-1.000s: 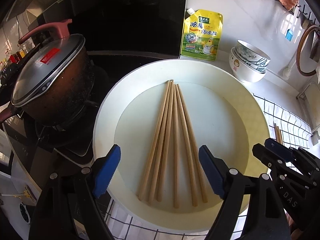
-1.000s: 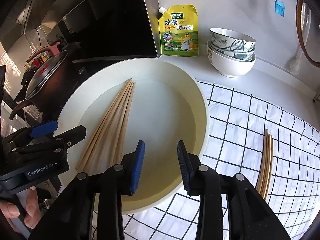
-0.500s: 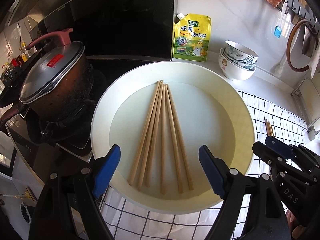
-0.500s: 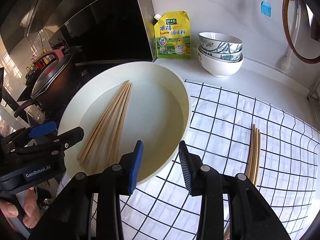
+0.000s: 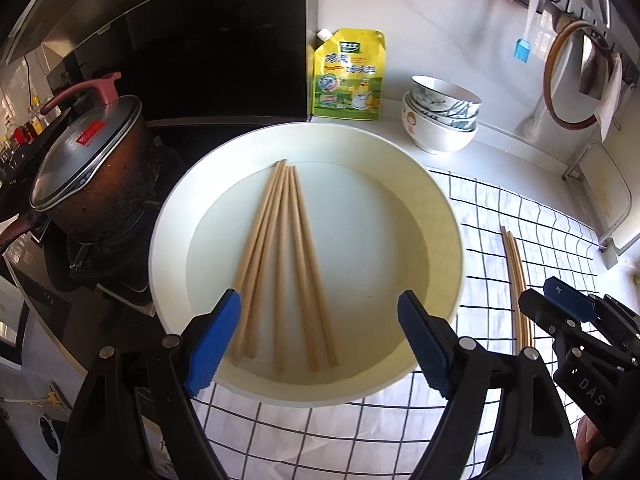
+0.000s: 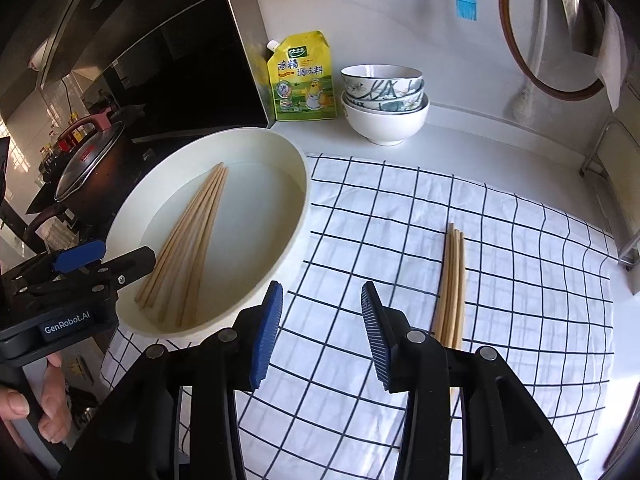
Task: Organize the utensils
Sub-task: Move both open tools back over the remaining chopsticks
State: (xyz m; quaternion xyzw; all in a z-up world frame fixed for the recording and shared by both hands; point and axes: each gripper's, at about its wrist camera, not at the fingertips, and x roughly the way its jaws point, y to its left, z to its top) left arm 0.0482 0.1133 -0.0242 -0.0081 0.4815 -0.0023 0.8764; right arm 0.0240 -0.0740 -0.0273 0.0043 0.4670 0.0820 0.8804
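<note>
Both our grippers hang released with nothing between the pads: our left gripper (image 5: 318, 340) gapes wide above the near rim of the cream basin (image 5: 448, 216), and our right gripper (image 6: 320, 336), whose jaws have just been opening, sits over the checked cloth (image 6: 520, 360). Five wooden chopsticks (image 5: 280, 264) fan out in the basin just beyond our left fingers. More chopsticks on the cloth (image 6: 452, 280) lie just right of our right fingers.

Empty right gripper (image 6: 322, 330) over checked cloth (image 6: 400, 216), between white basin (image 6: 298, 216) and loose chopsticks (image 6: 452, 280).
</note>
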